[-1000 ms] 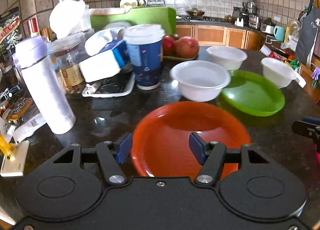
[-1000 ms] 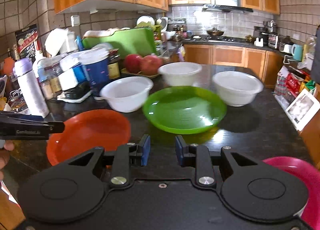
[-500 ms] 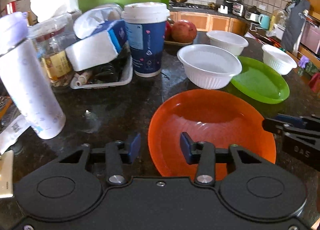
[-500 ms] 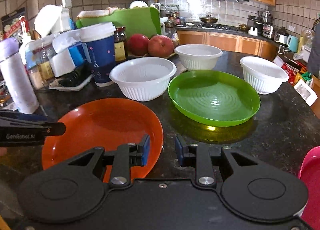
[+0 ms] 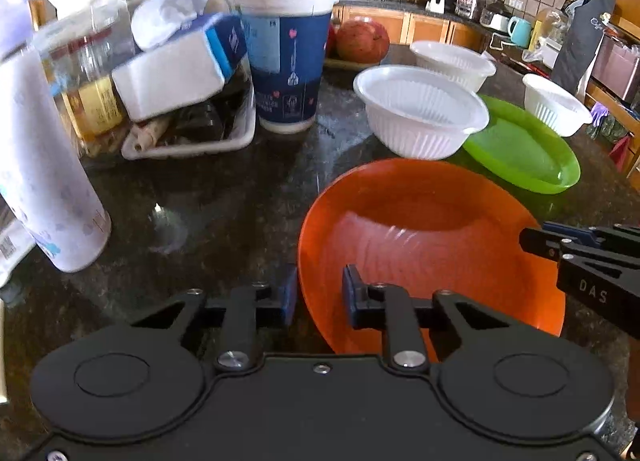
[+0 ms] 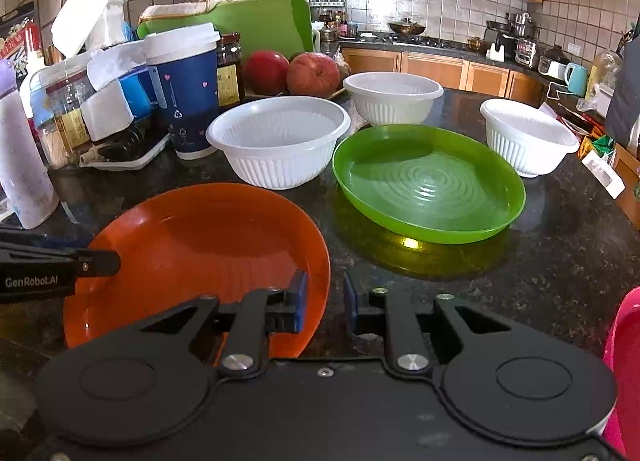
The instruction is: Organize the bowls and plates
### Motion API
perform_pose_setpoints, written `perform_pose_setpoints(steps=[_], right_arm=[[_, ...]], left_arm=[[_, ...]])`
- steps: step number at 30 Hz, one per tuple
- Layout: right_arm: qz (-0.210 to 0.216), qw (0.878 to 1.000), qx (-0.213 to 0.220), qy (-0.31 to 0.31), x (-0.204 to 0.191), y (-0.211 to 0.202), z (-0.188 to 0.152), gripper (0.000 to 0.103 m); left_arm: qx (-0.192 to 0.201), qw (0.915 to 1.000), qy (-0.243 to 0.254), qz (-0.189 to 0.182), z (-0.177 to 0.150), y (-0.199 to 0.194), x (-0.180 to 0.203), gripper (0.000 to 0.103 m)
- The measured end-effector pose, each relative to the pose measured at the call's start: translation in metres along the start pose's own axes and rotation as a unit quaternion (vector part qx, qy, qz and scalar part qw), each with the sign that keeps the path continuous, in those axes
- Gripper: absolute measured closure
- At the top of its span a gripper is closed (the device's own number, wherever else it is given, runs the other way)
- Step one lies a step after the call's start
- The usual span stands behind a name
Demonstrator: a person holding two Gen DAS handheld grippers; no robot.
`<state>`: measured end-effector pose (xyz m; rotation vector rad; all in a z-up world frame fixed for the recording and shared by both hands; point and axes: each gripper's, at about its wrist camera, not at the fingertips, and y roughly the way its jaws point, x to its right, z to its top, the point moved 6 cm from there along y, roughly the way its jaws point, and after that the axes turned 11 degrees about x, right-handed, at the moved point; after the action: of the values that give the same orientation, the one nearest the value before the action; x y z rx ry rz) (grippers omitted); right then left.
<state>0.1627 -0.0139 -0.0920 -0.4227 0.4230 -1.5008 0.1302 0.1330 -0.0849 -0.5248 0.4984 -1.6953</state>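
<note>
orange plate, green plate (ringed), white bowls

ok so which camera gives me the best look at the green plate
The right wrist view: the green plate sits near the frame's middle, whole rim and ringed base visible. In the left wrist view the plate lies toward the right edge, foreshortened, with its near-left part hidden behind a white bowl.

Left claw straddles the orange plate rim — jaws just closing.

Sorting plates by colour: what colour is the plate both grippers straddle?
Orange plate; it shows best in the right wrist view.
</note>
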Motion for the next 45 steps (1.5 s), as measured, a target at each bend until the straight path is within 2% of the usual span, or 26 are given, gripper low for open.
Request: perform_pose_setpoints(steps=[4,27,36,45], right_arm=[[-0.004,1.0,0.001,-0.002,-0.002,0.001,-0.002,0.092],[-0.061,0.998,0.028,0.011,0.025,-0.041,0.0,0.092],[-0.078,0.995,0.051,0.029,0.067,-0.072,-0.003,0.092],[-0.099,0.992,0.072,0.044,0.143,-0.119,-0.008,0.092]], left_arm=[[0.003,1.0,-0.001,-0.002,0.0,-0.002,0.0,0.074],[0.015,0.9989,0.023,-0.037,0.004,-0.022,0.041,0.074],[0.029,0.9975,0.042,-0.049,0.006,-0.035,0.085,0.074],[0.04,0.9954,0.056,-0.066,0.008,-0.048,0.158,0.074]])
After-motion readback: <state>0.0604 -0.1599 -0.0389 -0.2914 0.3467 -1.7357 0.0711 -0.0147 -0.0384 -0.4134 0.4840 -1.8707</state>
